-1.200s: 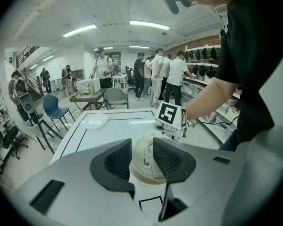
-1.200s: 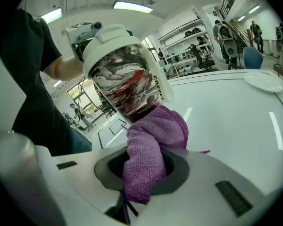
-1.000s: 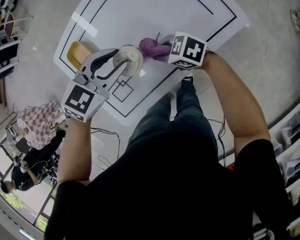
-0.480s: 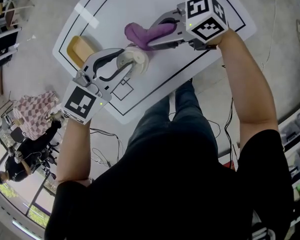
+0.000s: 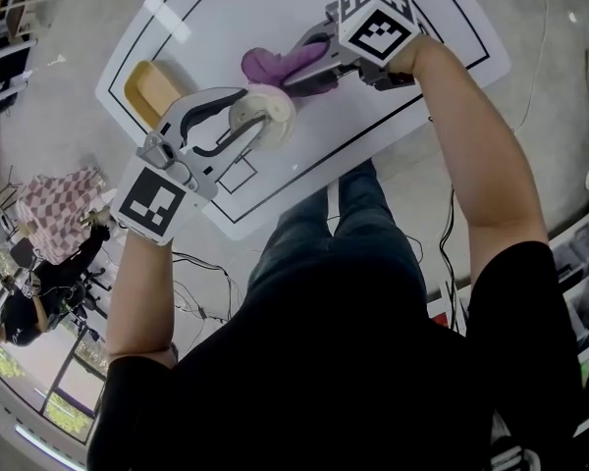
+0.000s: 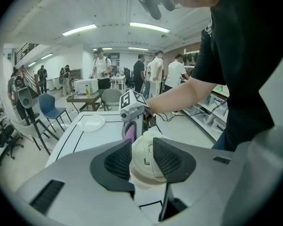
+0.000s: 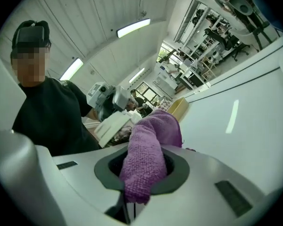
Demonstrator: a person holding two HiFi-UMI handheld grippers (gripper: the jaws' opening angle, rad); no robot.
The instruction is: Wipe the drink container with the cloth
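My left gripper [image 5: 247, 118] is shut on the cream drink container [image 5: 268, 116] and holds it above the white table [image 5: 393, 96]. In the left gripper view the container's lid [image 6: 145, 155] sits between the two dark pads [image 6: 118, 161]. My right gripper [image 5: 309, 62] is shut on the purple cloth [image 5: 272, 64], whose free end hangs just beyond the container on its far side. Whether cloth and container touch I cannot tell. The cloth [image 7: 148, 149] fills the right jaws in the right gripper view. The right gripper [image 6: 132, 109] also shows behind the container.
A tan box-like object [image 5: 149, 88] lies on the table left of the container. A white plate [image 6: 92, 123] rests at the table's far end. Chairs, desks and several people stand in the room beyond. Cables trail on the floor by the person's legs.
My right gripper has lifted off the container with the cloth, swung toward the far side of the table and turned. The left gripper and the container have kept still.
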